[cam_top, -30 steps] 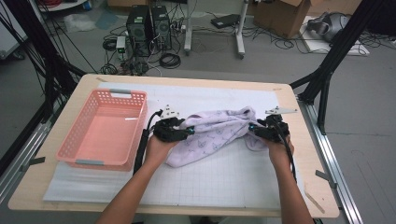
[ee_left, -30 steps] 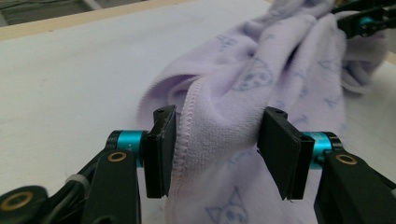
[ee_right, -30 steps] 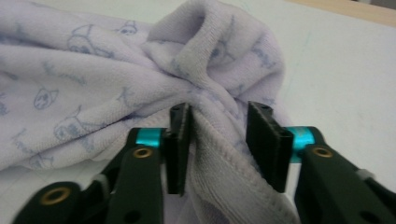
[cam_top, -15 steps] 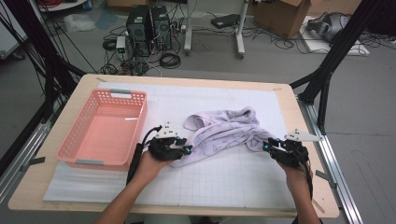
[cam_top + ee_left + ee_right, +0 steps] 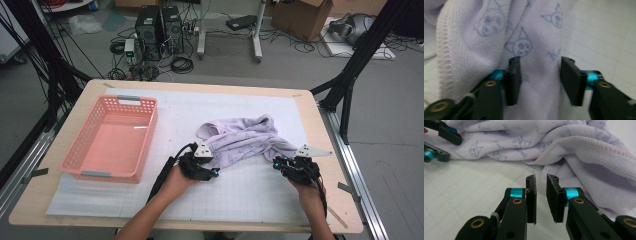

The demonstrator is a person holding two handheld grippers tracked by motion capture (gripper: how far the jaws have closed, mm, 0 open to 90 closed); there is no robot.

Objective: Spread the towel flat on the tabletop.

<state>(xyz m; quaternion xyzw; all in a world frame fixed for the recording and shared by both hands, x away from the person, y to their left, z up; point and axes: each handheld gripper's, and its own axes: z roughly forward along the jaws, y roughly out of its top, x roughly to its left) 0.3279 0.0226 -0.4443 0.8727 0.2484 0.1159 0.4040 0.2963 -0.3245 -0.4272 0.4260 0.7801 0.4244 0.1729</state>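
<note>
A: So, where is the towel (image 5: pixel 245 137) lying?

B: Crumpled on the white grid mat (image 5: pixel 250 195), right of the middle of the table (image 5: pixel 60 200). It is pale lilac with small printed cat faces and a stitched hem. The pink plastic basket (image 5: pixel 82 150) stands well apart from it, on the left side.

A: And the left gripper (image 5: pixel 204 171)?

B: At the towel's near left end. In the left gripper view its jaws stand about halfway apart with a fold of the towel (image 5: pixel 534 50) running between them; the left pad lies against the cloth, the right pad at the fold's edge (whether it presses I cannot tell). The jaws have just been opening a little, so I would not call it a grip.

A: The right gripper (image 5: pixel 294 167)?

B: At the towel's near right end, held from below by the person's hand. In the right gripper view its jaws have just been closing and leave only a narrow gap, with bare mat showing through it. The towel (image 5: pixel 579 152) lies just beyond the tips, not between them.
</note>
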